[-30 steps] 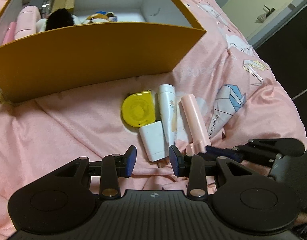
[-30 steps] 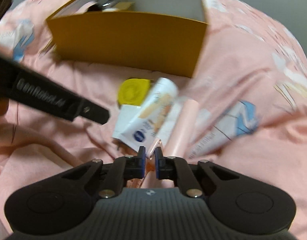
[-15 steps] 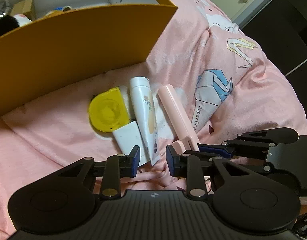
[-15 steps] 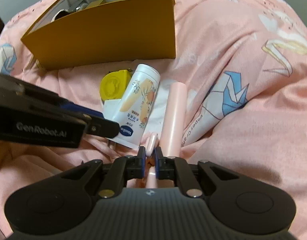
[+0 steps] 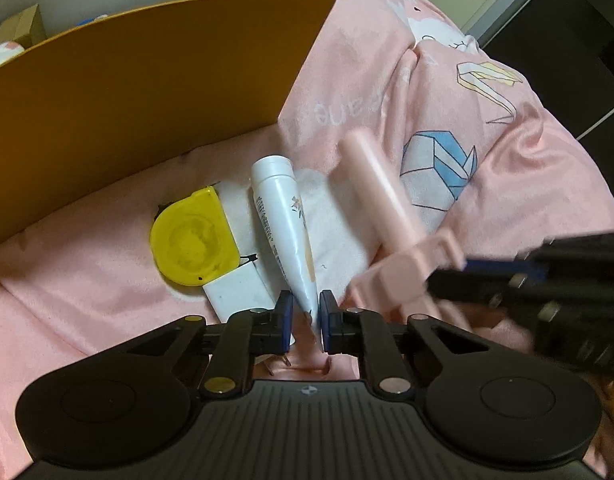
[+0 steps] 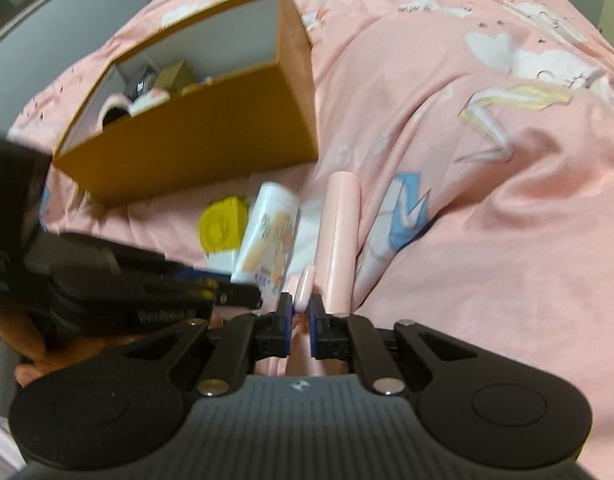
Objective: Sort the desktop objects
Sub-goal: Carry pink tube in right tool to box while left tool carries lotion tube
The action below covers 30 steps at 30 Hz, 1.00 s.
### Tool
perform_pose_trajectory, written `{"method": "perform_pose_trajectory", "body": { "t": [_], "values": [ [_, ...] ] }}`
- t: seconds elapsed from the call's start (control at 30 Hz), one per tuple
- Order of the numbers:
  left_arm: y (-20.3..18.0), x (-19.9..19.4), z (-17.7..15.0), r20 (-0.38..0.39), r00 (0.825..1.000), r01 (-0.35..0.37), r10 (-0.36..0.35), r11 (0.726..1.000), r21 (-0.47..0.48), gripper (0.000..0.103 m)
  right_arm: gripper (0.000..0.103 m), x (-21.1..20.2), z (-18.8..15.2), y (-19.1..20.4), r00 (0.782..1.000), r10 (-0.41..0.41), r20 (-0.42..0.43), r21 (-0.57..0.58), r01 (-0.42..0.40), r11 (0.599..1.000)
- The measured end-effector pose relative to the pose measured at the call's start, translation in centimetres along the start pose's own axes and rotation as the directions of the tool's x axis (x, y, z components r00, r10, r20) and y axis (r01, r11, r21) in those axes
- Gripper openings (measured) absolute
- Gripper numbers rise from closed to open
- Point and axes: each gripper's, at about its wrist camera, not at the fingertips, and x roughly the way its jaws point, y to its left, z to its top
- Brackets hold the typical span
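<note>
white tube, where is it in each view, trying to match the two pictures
Left wrist view: the white tube lies just below centre, cap toward the orange box, its flat tail between the closing jaws of the left gripper.
Right wrist view: the white tube is left of centre, partly behind the left gripper.
Shared landmark: the yellow tape measure, directly left of the tube in both.

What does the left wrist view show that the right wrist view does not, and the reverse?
Only the left wrist view: the left gripper, its jaws closing on the crimped end of the white tube, and the prongs of the white plug.

Only the right wrist view: the right gripper shut on the pink tool by a small tab, and dark hair at the left edge.

Both: the orange box, the yellow tape measure, the tube, the pink tool and the pink sheet.
</note>
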Motion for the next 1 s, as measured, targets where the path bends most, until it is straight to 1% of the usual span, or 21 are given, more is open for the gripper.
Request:
{"method": "perform_pose_trajectory", "body": {
  "t": [0.1,0.2,0.4,0.47,0.57,0.67,0.8,0.87,1.0],
  "values": [
    [0.1,-0.7,-0.1,0.027,1.0,-0.015,0.016,1.0,-0.009,0.013,0.008,-0.8,0.7,-0.3,0.999,0.011,0.034,0.022,-0.012,1.0],
    [0.4,-2.6,-0.3,0.091,0.996,-0.019,0.021,1.0,-0.025,0.013,0.007,-1.7,1.4,-0.5,0.998,0.02,0.063,0.029,-0.022,0.999],
    [1.4,-6.4,-0.7,0.183,0.983,-0.016,0.031,0.996,-0.086,0.01,0.007,-3.1,2.4,-0.1,0.994,0.029,0.107,0.02,-0.031,0.999],
    [1.5,-7.5,-0.8,0.206,0.978,-0.002,0.022,0.995,-0.097,0.01,0.006,-3.7,2.8,-0.1,0.992,0.031,0.125,0.016,-0.034,0.999],
    [1.2,-9.2,-0.5,0.246,0.969,0.006,0.017,0.996,-0.09,0.01,0.006,-4.8,3.6,0.1,0.987,0.058,0.152,0.014,-0.061,0.998],
    [0.9,-11.4,-0.3,0.287,0.958,0.001,0.02,0.997,-0.075,0.01,0.006,-6.3,4.7,0.2,0.979,0.095,0.18,0.013,-0.099,0.995],
    [1.7,-14.1,0.6,0.328,0.945,0.032,0.005,0.994,-0.107,0.01,0.006,-8.5,6.4,1.0,0.963,0.131,0.234,-0.018,-0.13,0.991],
    [2.2,-15.4,1.0,0.354,0.935,0.032,0.012,0.992,-0.119,0.01,0.006,-9.3,7.7,1.6,0.954,0.146,0.26,-0.039,-0.141,0.989],
    [3.1,-18.7,2.1,0.425,0.904,-0.007,0.052,0.994,-0.107,0.01,0.006,-9.6,10.6,3.3,0.936,0.186,0.299,-0.08,-0.169,0.982]
  ]
}}
